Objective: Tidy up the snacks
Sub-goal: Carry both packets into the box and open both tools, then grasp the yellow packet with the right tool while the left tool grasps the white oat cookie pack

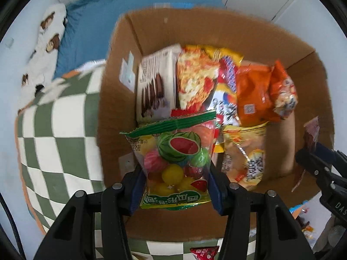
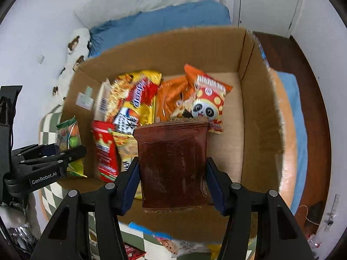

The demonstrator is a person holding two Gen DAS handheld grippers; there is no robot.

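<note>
Behind everything, a bed with a blue sheet [image 2: 164, 17] and a green-and-white checkered blanket [image 1: 56, 130] is carrying an open cardboard box [image 1: 195, 28], and that box is already filling up. Standing or leaning inside it are a white chocolate-biscuit box [image 1: 155, 84], a pizza-print packet [image 1: 195, 80], a yellow packet [image 2: 138, 99], an orange panda packet [image 2: 206, 104], a red packet [image 2: 105, 151] and a pale cracker packet [image 1: 245, 153], all crowding the left and middle while the right part of the floor is lying bare. The left tongs [image 1: 174, 186] are gripping a fruit-candy bag [image 1: 175, 158] by its sides and holding it over the near left part of the box. The right tongs [image 2: 173, 184] are clamping a dark brown pouch [image 2: 173, 162] and hovering it over the near middle of the box. So I judge the work to be well along: two more items are about to go in. Some is remaining, though, since a small red packet [image 1: 203, 252] and other wrappers [image 2: 180, 244] are lying on the blanket in front of the box, outside it.
</note>
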